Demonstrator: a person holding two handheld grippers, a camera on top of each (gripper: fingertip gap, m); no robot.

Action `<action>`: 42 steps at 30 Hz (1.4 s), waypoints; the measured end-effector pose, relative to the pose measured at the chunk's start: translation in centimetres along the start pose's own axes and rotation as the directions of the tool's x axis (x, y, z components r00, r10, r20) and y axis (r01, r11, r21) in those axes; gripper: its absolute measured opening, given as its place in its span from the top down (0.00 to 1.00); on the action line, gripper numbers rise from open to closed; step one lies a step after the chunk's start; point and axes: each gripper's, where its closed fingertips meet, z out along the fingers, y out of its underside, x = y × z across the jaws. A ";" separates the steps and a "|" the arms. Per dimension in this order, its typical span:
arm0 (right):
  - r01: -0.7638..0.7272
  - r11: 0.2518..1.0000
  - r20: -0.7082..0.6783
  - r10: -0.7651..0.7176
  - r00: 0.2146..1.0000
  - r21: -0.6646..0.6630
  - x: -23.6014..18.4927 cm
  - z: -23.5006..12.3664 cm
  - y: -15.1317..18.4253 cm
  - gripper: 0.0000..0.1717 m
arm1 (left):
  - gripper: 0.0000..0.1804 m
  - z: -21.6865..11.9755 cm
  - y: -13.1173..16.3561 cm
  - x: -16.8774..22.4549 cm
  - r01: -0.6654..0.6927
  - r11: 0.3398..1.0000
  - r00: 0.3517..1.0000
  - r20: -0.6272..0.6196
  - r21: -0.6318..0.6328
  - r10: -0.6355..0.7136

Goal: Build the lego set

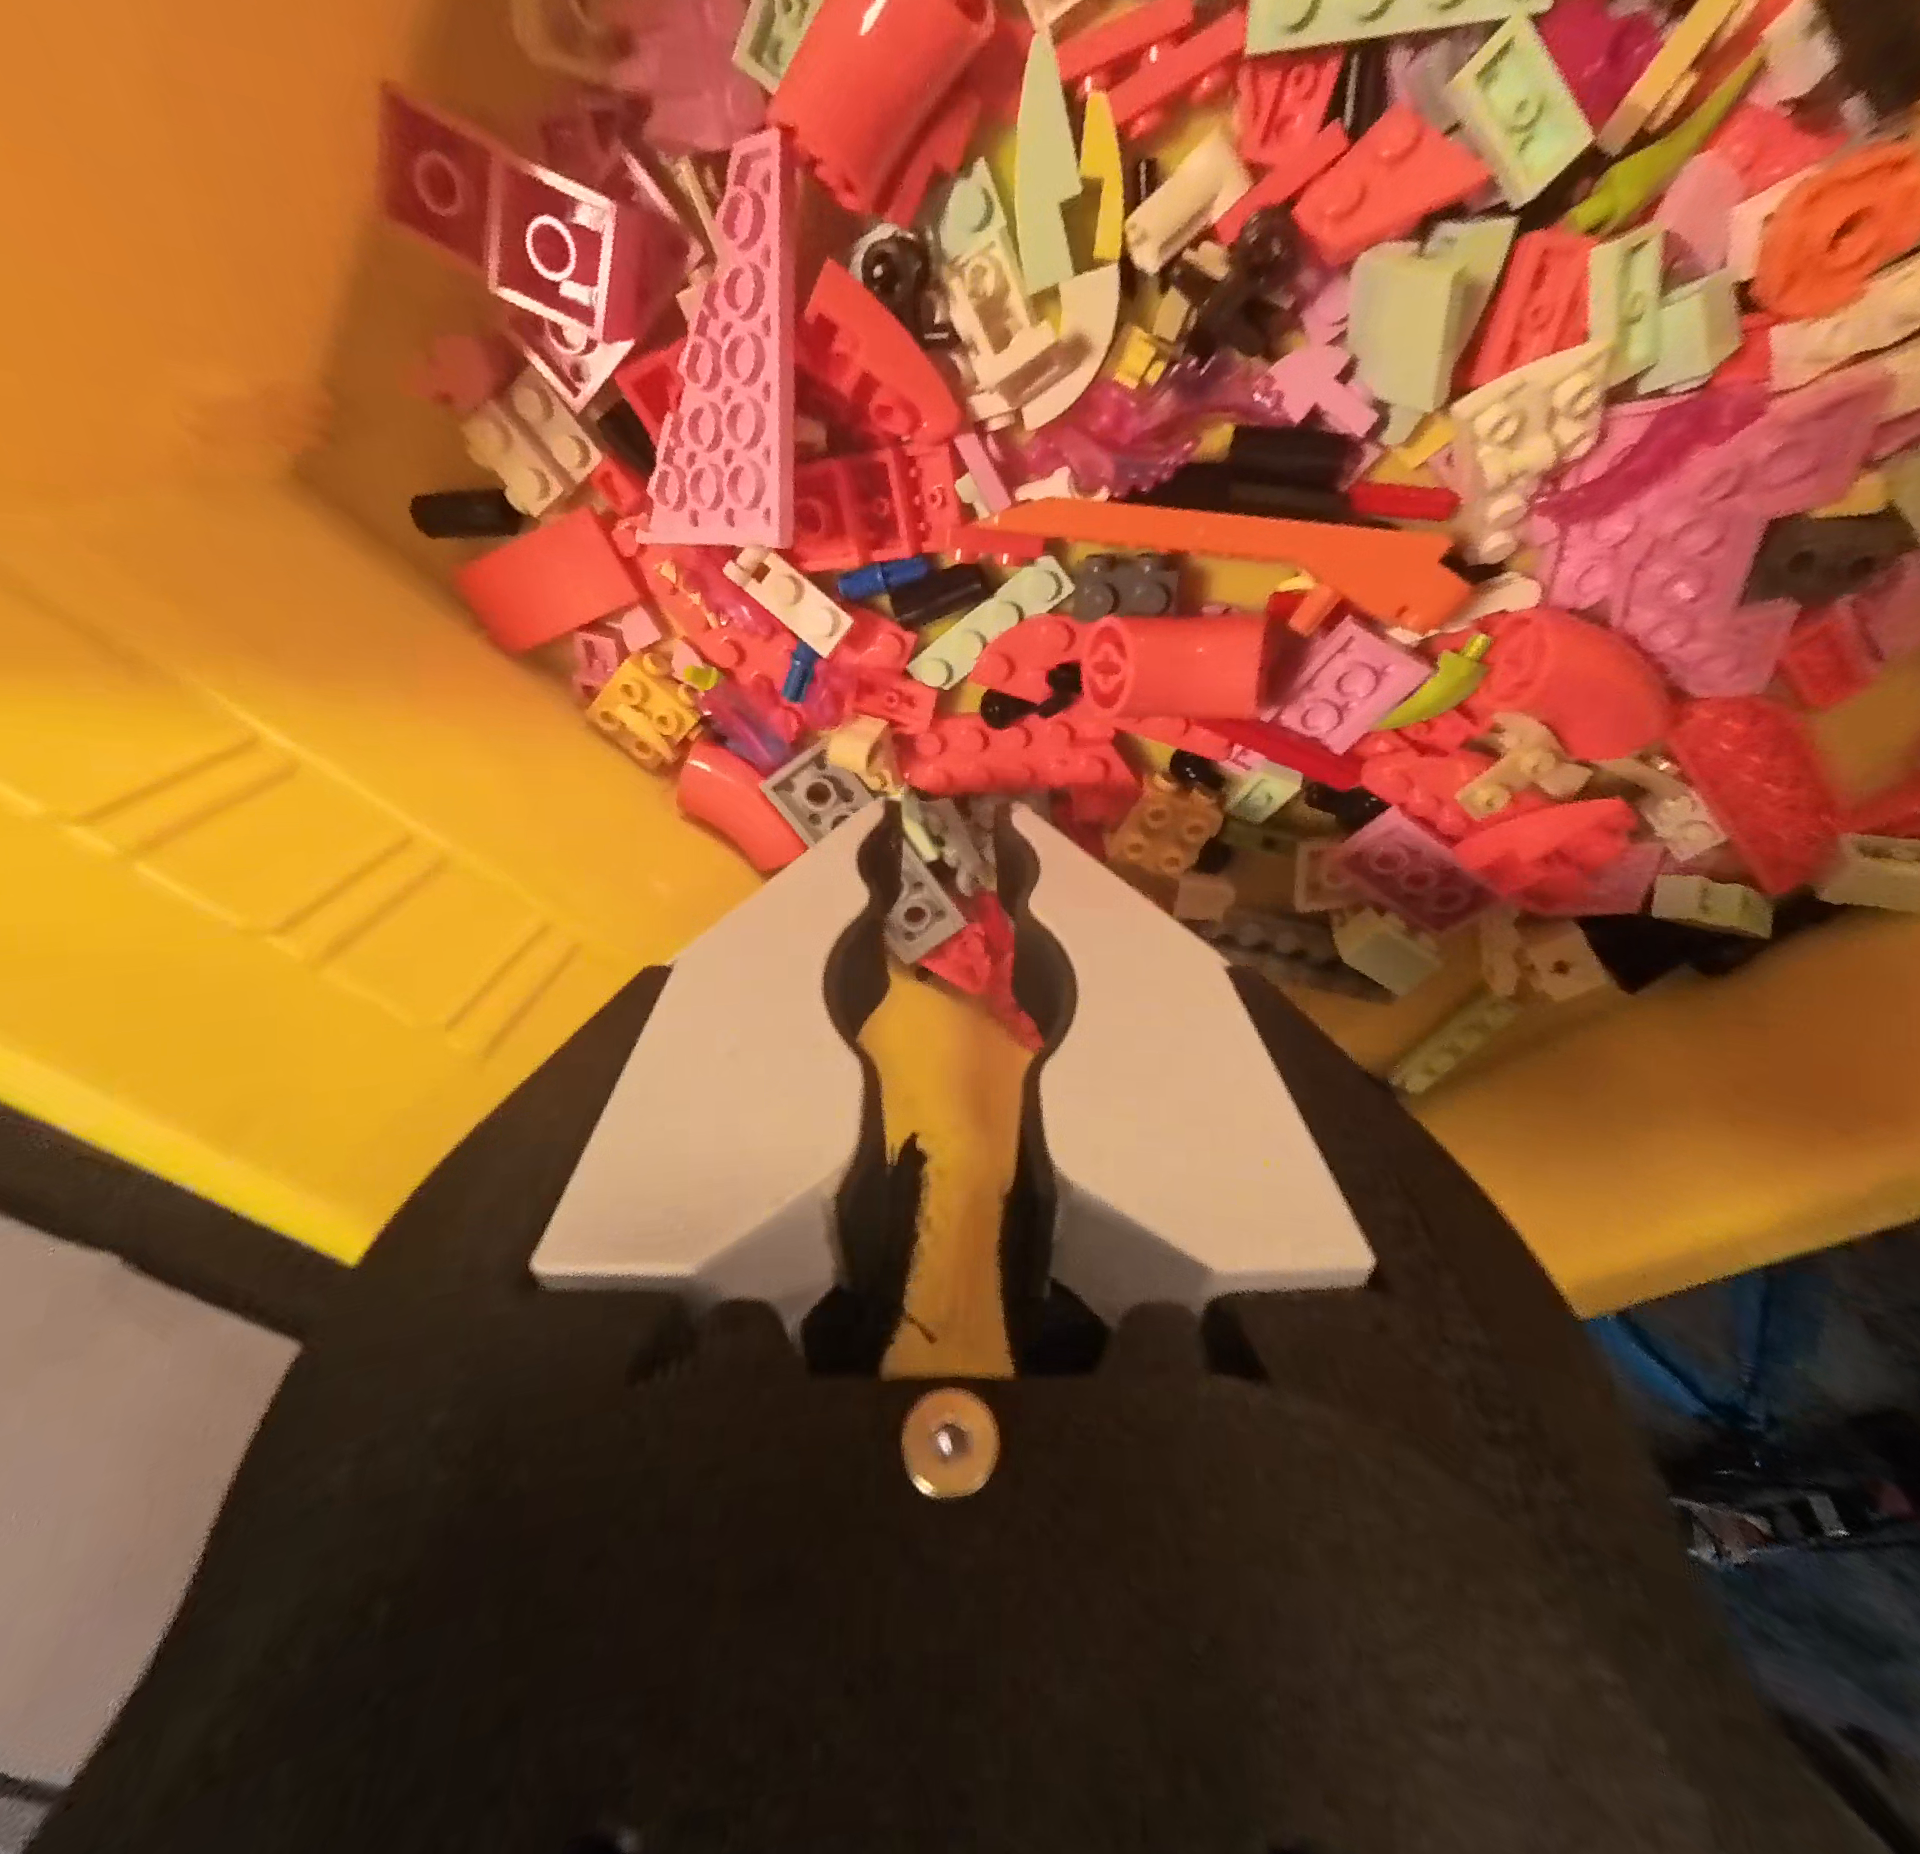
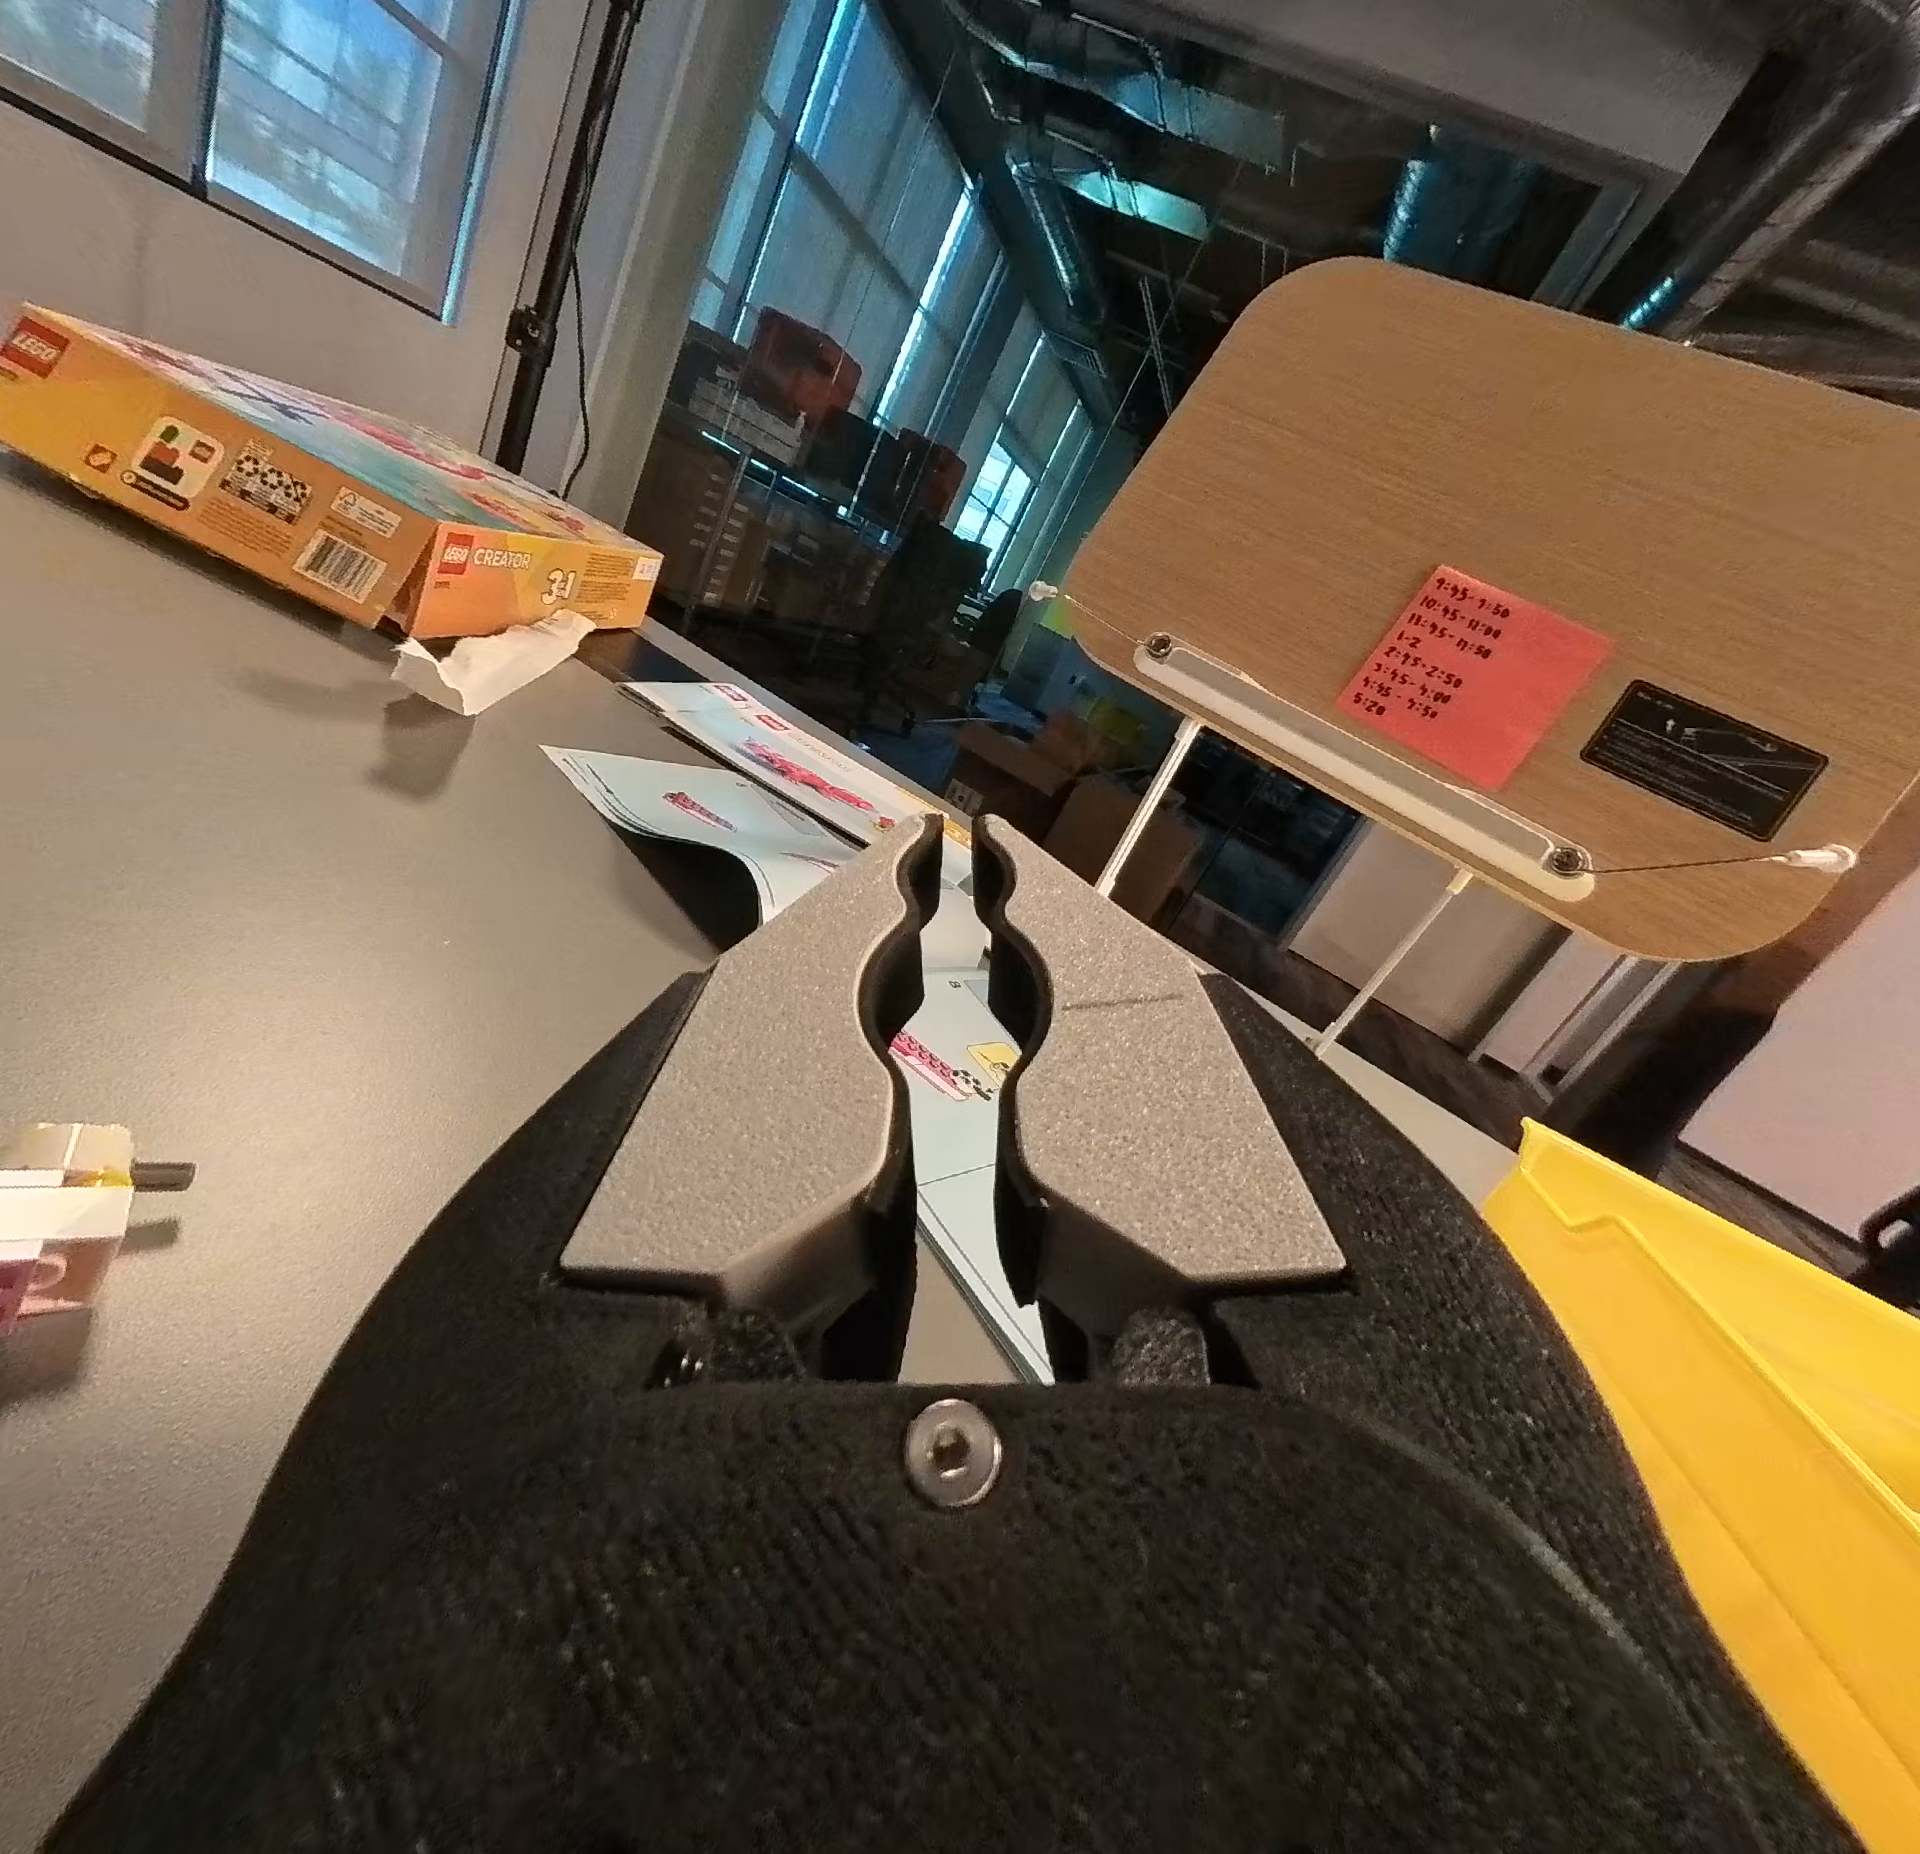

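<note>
Left gripper (image 1: 940, 817) is down inside the yellow bin (image 1: 312, 817), tips at the near edge of the brick pile (image 1: 1195, 454). Jaws are narrow, not fully together. A small grey plate (image 1: 914, 905) sits in the gap with a red piece (image 1: 982, 957) next to it. Its long axis runs roughly along the fingers, slightly tilted. Can't tell if the pads actually press on it or if it just lies between them. A second grey plate (image 1: 821, 791) is just left of the tips, and a coral studded plate (image 1: 1029, 760) lies straight ahead across them.

Right gripper (image 2: 958, 828) is outside the bin, low over the grey table (image 2: 260, 921), nearly closed and holding nothing. An instruction booklet (image 2: 707, 817) lies under and ahead of it. A cardboard box (image 2: 312, 516) is far left, a wooden board with a pink sticky note (image 2: 1470, 677) stands to the right, and the bin wall is at lower right.

Left is the 1 at the bricks; right is well apart.
</note>
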 end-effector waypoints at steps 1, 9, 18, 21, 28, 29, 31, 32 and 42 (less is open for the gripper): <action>0.000 1.000 0.000 0.000 1.000 0.000 0.0 0.0 0.0 0.98 | 0.91 0.2 0.1 -0.1 0.000 1.000 1.000 0.011 -0.016 0.000; -0.002 1.000 0.003 0.002 1.000 -0.003 0.0 0.0 0.1 0.98 | 0.99 0.4 1.3 0.1 -0.016 0.994 1.000 -0.001 -0.110 0.016; -0.005 1.000 0.013 0.005 1.000 -0.004 -0.2 0.0 0.1 0.98 | 0.76 -1.0 0.9 2.9 0.026 1.000 0.993 -0.115 -0.010 -0.027; -0.004 1.000 0.014 0.004 1.000 -0.005 -0.2 0.0 0.1 0.98 | 0.69 -2.3 -2.7 3.6 0.039 0.972 0.986 -0.164 0.233 0.000; -0.001 1.000 0.016 0.001 1.000 -0.008 -0.3 0.1 0.1 0.98 | 0.84 -0.4 -3.0 3.7 -0.032 0.974 0.993 -0.105 0.223 0.057; -0.001 1.000 0.017 0.001 1.000 -0.009 -0.3 0.1 0.2 0.98 | 0.84 -0.3 -2.7 3.6 -0.032 0.978 0.994 -0.093 0.207 0.052; 0.001 1.000 0.017 -0.001 1.000 -0.011 -0.3 0.1 0.2 0.98 | 0.84 -0.3 -1.8 3.5 -0.008 0.986 0.996 -0.086 0.164 0.022; 0.002 1.000 0.017 -0.002 1.000 -0.011 -0.3 0.1 0.2 0.98 | 0.84 -0.3 -1.1 3.2 0.010 0.991 0.997 -0.071 0.134 0.000; 0.010 1.000 0.019 -0.010 1.000 -0.021 -0.4 0.2 0.4 0.98 | 0.56 -2.5 -4.8 5.3 -0.017 0.926 0.984 -0.157 0.378 0.082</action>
